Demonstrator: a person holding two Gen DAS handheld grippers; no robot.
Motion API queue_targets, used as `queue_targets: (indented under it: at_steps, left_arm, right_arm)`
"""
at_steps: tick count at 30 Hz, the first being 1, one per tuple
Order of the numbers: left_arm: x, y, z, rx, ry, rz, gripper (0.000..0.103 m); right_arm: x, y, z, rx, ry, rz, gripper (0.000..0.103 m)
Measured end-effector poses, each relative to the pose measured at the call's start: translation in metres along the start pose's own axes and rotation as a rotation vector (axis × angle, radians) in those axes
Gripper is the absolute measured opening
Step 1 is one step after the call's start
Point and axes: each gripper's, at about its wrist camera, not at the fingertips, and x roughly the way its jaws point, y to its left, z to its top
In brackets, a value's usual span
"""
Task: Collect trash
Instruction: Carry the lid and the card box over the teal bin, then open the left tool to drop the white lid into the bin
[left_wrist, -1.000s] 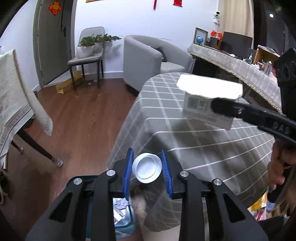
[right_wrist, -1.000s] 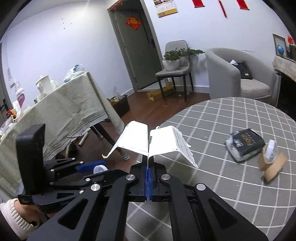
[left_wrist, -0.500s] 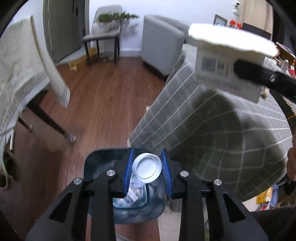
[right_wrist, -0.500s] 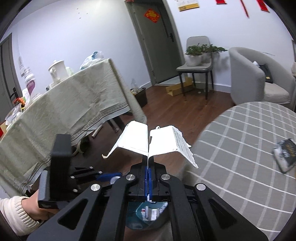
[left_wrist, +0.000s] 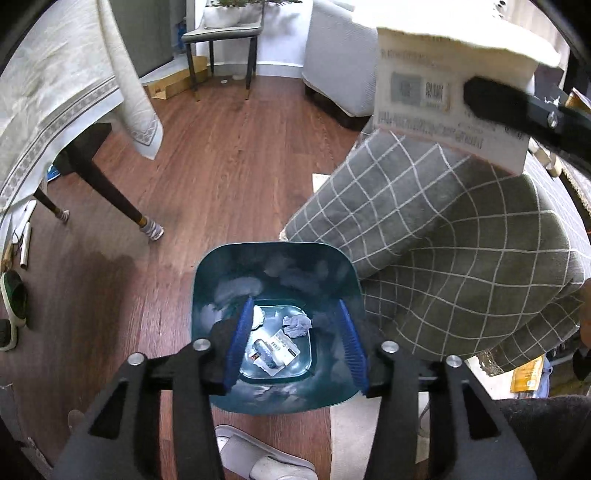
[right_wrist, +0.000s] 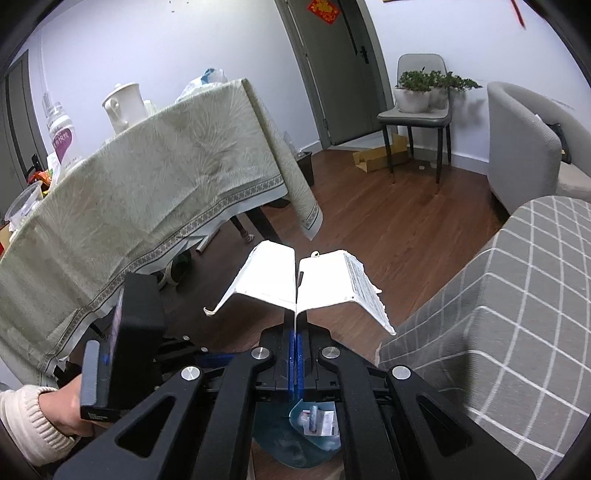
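My left gripper (left_wrist: 295, 341) is open and empty, right above the teal trash bin (left_wrist: 214, 291) on the wood floor. Crumpled paper (left_wrist: 296, 324) and a flat packet (left_wrist: 275, 349) lie in the bin's bottom. The white bottle cap is not in view. My right gripper (right_wrist: 296, 345) is shut on a folded white carton (right_wrist: 273, 275), held in the air beside the checked table; the carton shows at the upper right of the left wrist view (left_wrist: 443, 92). The bin shows below the right gripper (right_wrist: 295, 443).
The round table with the grey checked cloth (left_wrist: 461, 240) stands right of the bin. A table with a pale green cloth (right_wrist: 129, 192) and dark legs (left_wrist: 107, 192) stands to the left. A slipper (left_wrist: 258, 458) lies near the bin. An armchair (right_wrist: 528, 136) and chair (right_wrist: 417, 110) stand farther off.
My left gripper opened over the bin and the white cap it held is gone from it. Both grippers moved from over the table towards the bin. The right keeps the carton.
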Motion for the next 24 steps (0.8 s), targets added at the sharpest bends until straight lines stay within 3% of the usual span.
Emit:
queue_targets:
  at_steps: [10,24]
  left_arm:
    - [-0.015,0.017,0.001,-0.024,-0.057,0.002,0.06]
    - [-0.076,0.024,0.011,-0.052,-0.27,-0.018,0.061]
  right_arm:
    - [0.033,0.008,-0.004,-0.003,0.071,-0.016,0.001]
    - [0.091,0.012,-0.035,-0.003,0.251,-0.046,0.001]
